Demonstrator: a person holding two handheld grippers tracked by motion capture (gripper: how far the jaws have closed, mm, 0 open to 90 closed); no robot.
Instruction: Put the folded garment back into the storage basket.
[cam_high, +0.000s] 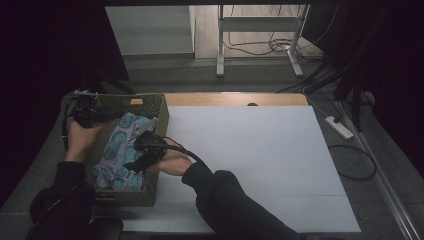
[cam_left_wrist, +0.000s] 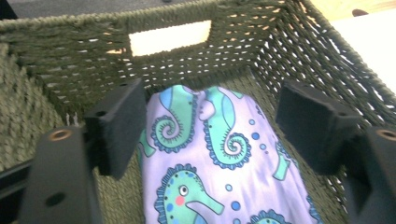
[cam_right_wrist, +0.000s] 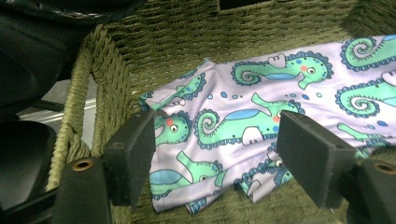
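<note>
One seahorse-print cloth (cam_high: 121, 152) lies in the single woven basket (cam_high: 159, 115) under both my tongs, its long axis running from the basket's far wall, by my left tongs (cam_high: 102, 114), back toward the near wall on my side of the bench (cam_high: 250, 150). In the left gripper view the cloth (cam_left_wrist: 219, 163) stretches straight away between my spread jaws, its narrow end pointing at the wall with the handle slot (cam_left_wrist: 169, 37). My left tongs (cam_left_wrist: 210, 126) are released, the pads clear of the fabric on both sides. In the right gripper view the same cloth (cam_right_wrist: 261, 116) runs crosswise, a rumpled end just beyond my left-hand jaw and the rest passing beyond the other jaw. My right tongs (cam_right_wrist: 217, 154) are released as well, hovering over the print (cam_high: 139, 163) with nothing pinched. Counted: one cloth, one basket, two tongs, both let go.
</note>
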